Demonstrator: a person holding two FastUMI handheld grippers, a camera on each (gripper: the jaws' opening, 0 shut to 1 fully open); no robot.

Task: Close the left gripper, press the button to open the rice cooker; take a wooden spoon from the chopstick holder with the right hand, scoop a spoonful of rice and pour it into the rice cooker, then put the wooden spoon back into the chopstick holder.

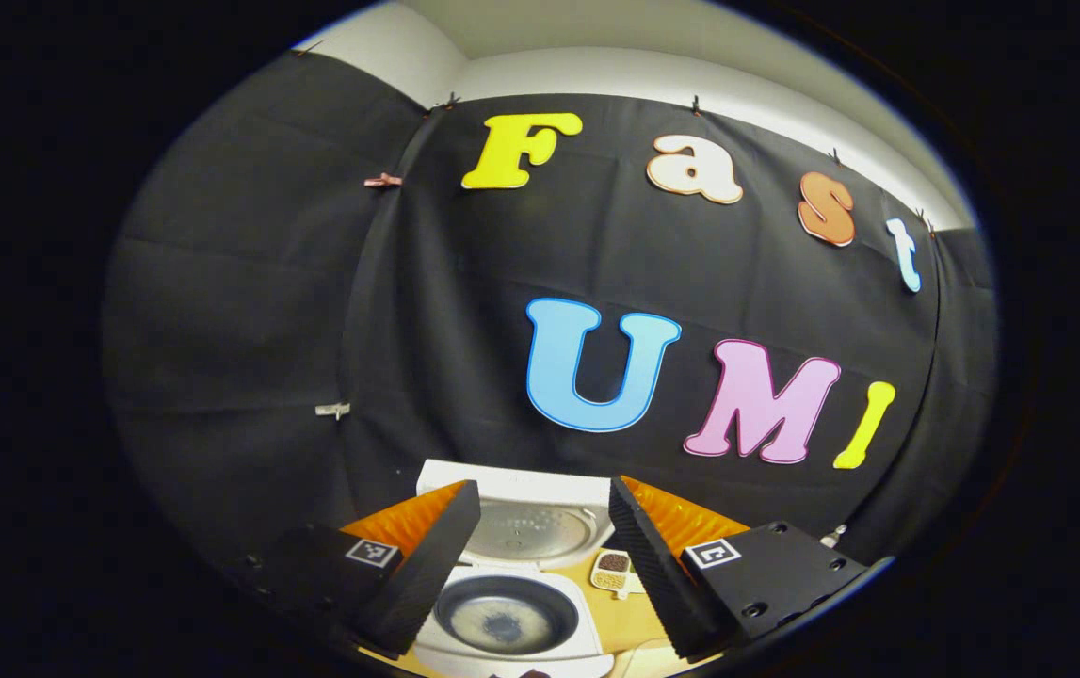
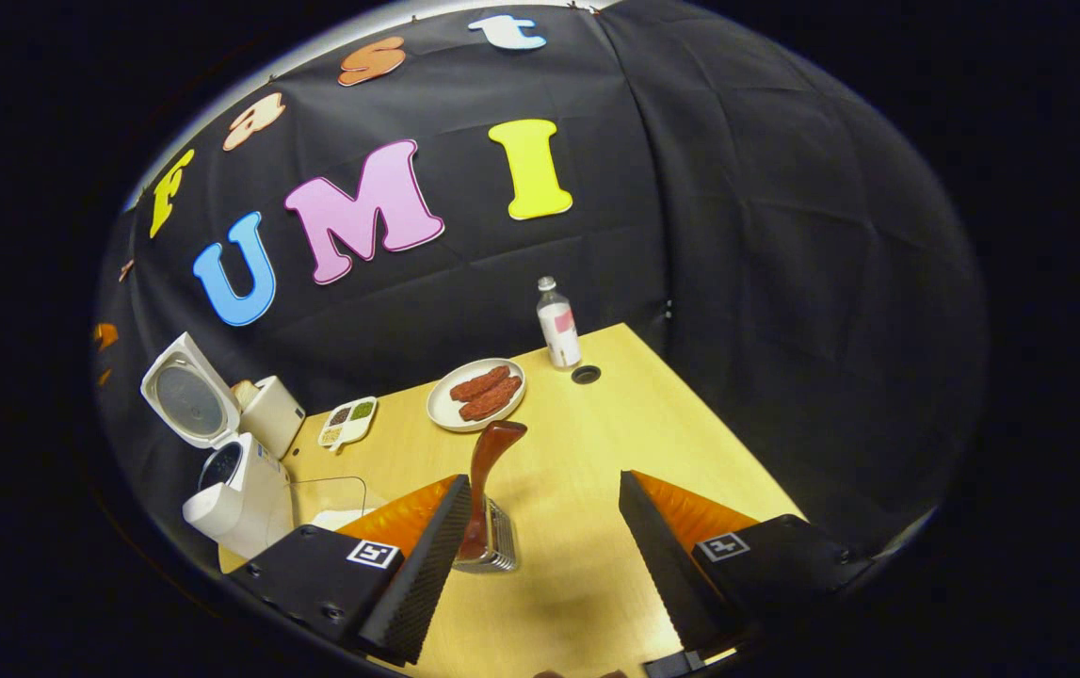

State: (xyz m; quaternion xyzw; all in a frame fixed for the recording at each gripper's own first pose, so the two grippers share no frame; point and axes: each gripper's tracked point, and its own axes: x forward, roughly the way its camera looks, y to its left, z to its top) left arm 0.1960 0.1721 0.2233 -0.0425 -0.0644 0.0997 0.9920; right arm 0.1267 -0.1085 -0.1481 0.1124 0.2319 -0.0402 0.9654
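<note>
Left gripper view: left tool [image 1: 544,551] released, fingers spread wide, nothing between them. It hangs above the rice cooker [image 1: 511,612], whose lid [image 1: 525,527] stands up and open; the inner pot [image 1: 505,617] shows directly below, between the fingers. A small divided dish [image 1: 612,571] of grains sits on the bench just beside the cooker.

Right gripper view: right tool [image 2: 544,556] also released, jaws well apart, holding nothing. The wooden spoon [image 2: 486,485] stands upright in the chopstick holder [image 2: 492,546], close against the tool's left finger; contact uncertain, the view is too warped there to judge. The holder stands on the bench [image 2: 615,443] toward its near edge.

The rice cooker [image 2: 229,471] is at the bench's left edge, lid raised. A white box-like container [image 2: 273,411] sits behind it. The divided dish [image 2: 347,420] lies near the far edge, next to a plate [image 2: 475,394] of reddish-brown pieces. A bottle [image 2: 557,325] stands at the far corner. A clear container [image 2: 332,499] holding something white, possibly the rice, sits near the cooker.
</note>
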